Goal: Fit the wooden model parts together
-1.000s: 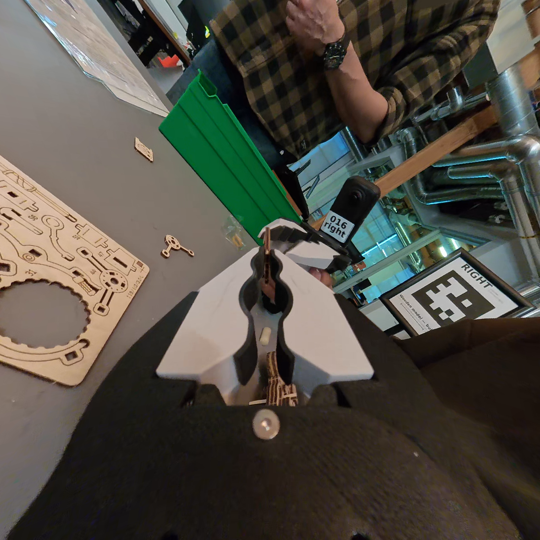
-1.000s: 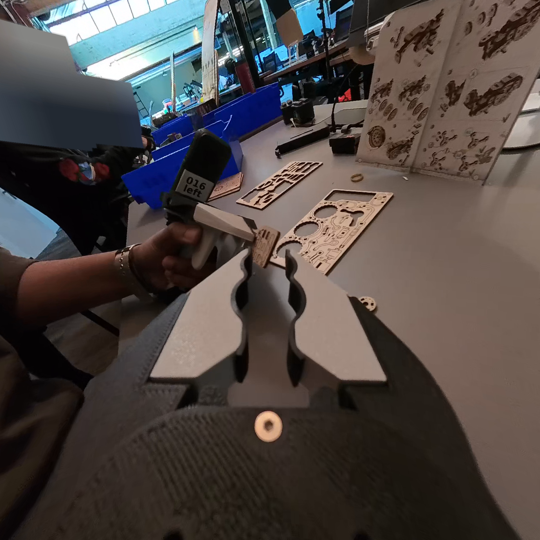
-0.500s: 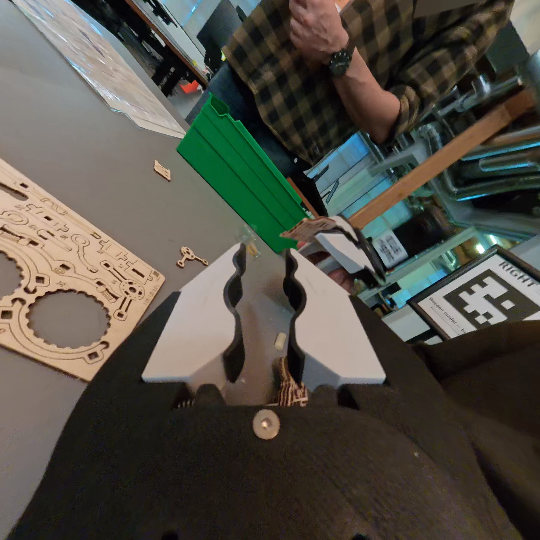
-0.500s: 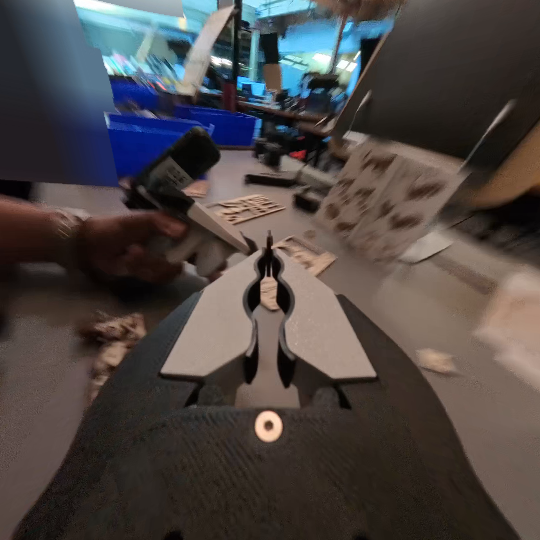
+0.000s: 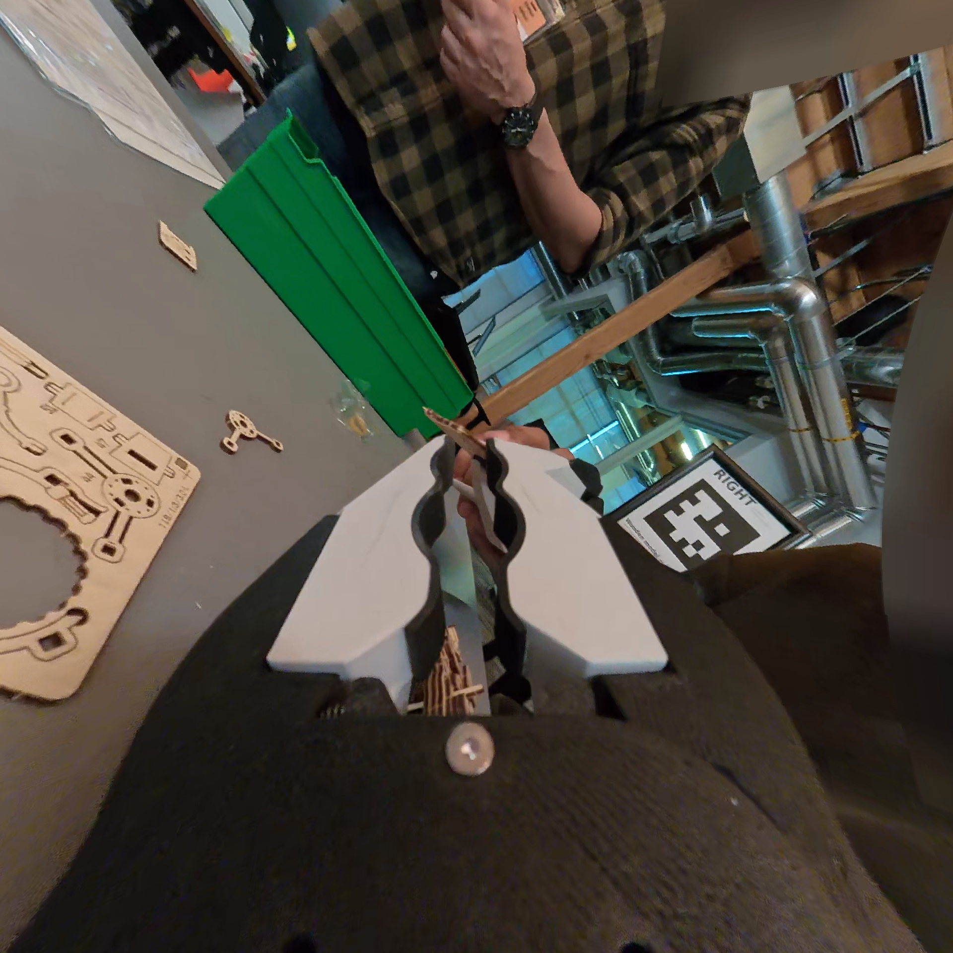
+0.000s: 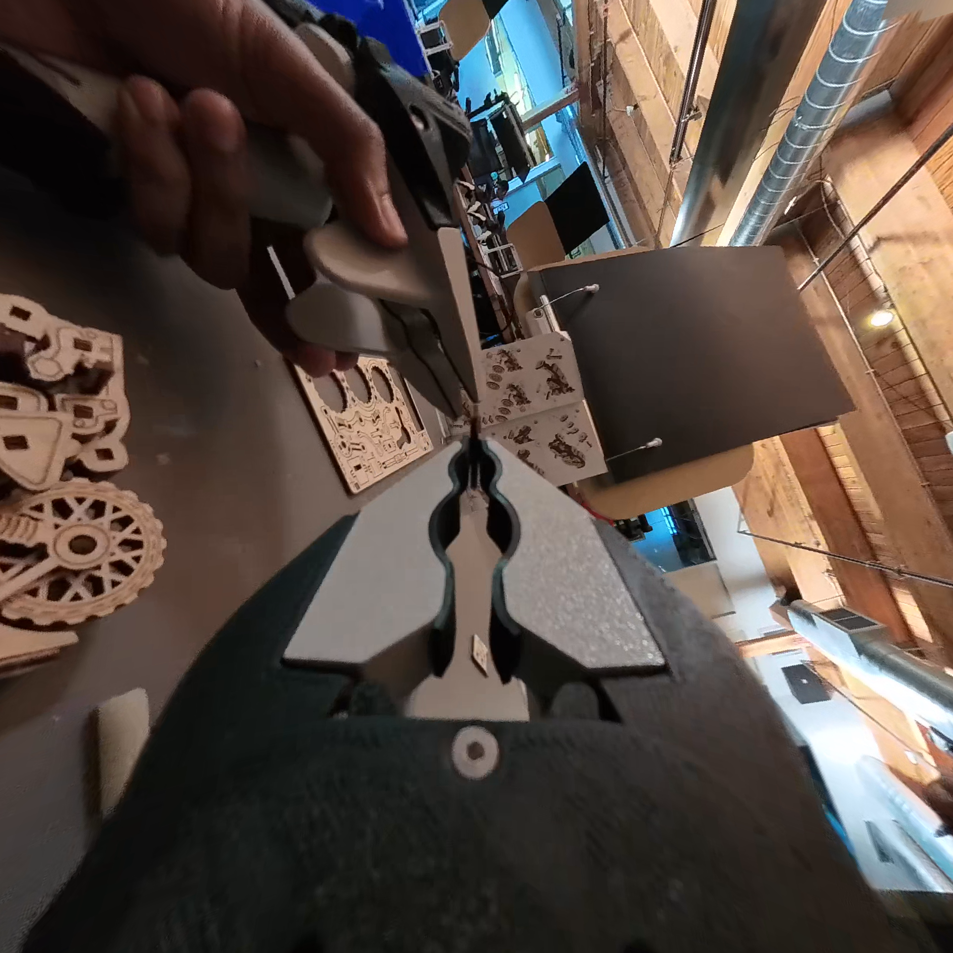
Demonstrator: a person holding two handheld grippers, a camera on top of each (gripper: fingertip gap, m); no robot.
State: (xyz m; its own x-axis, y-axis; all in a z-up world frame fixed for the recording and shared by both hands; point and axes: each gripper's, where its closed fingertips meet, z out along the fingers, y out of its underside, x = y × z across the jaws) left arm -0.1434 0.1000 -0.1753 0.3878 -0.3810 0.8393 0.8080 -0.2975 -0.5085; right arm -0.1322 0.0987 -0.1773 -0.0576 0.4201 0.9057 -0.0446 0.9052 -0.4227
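Note:
A small flat wooden piece (image 5: 454,430) sits at the tips of my left gripper (image 5: 466,449), whose fingers are closed in on it. In the right wrist view my right gripper (image 6: 473,449) is shut on the same piece (image 6: 473,456), seen edge-on. The left gripper (image 6: 464,405) comes in from the upper left, held by a hand, and meets the piece's far end. Both grippers are above the grey table. A partly built wooden model with a gear wheel (image 6: 77,546) lies at the left; part of it shows under my left fingers (image 5: 448,675).
A laser-cut wooden sheet (image 5: 77,515), a small key-shaped part (image 5: 247,438) and a small rectangular part (image 5: 178,252) lie on the table (image 5: 129,335). A green bin (image 5: 330,289) and a person in a plaid shirt are behind. Another sheet (image 6: 371,417) and an instruction page (image 6: 536,412) are farther off.
Half a second ago my left gripper was open and the right one held the piece. Now the left fingers have closed on the piece and the right gripper has turned.

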